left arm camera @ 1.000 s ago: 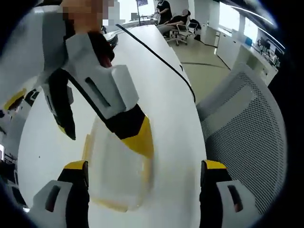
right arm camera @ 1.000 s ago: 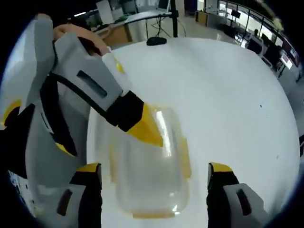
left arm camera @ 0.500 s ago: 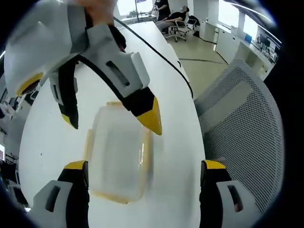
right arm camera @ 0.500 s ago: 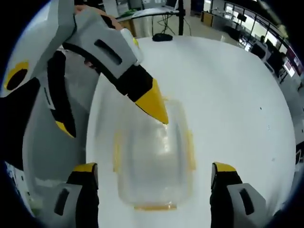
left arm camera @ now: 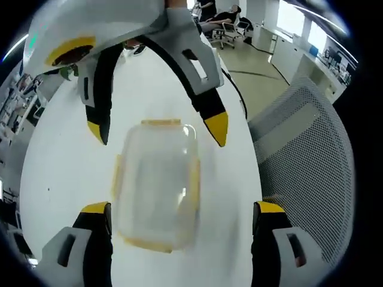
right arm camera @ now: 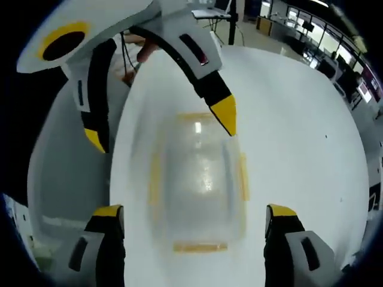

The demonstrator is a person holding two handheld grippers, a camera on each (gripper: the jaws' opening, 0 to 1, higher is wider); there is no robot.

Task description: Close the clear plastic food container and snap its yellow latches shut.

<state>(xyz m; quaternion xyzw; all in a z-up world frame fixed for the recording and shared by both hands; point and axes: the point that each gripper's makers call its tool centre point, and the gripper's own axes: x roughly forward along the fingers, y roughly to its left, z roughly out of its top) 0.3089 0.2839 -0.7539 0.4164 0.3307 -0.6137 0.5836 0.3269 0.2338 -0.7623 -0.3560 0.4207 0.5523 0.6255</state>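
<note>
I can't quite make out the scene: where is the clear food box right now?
The clear food container lies on the white table, midway between the two facing tools, left tool and right tool; a mesh chair stands beside the table.

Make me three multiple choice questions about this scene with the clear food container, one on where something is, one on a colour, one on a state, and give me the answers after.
1. Where does the clear container sit?
A. on the white table
B. on the mesh chair
C. on the floor

2. What colour are the container's latches?
A. red
B. yellow
C. blue

3. How do the left gripper and the right gripper stand?
A. both open, jaws apart on either side of the container
B. both clamped on one latch
C. left shut on the lid, right open

Answers:
1 A: in both views the container rests on the white tabletop, with the chair off beside the table.
2 B: yellow strips run along the container's edges.
3 A: in each view that gripper's own jaws stand wide apart, with the container between them and not gripped.
</note>
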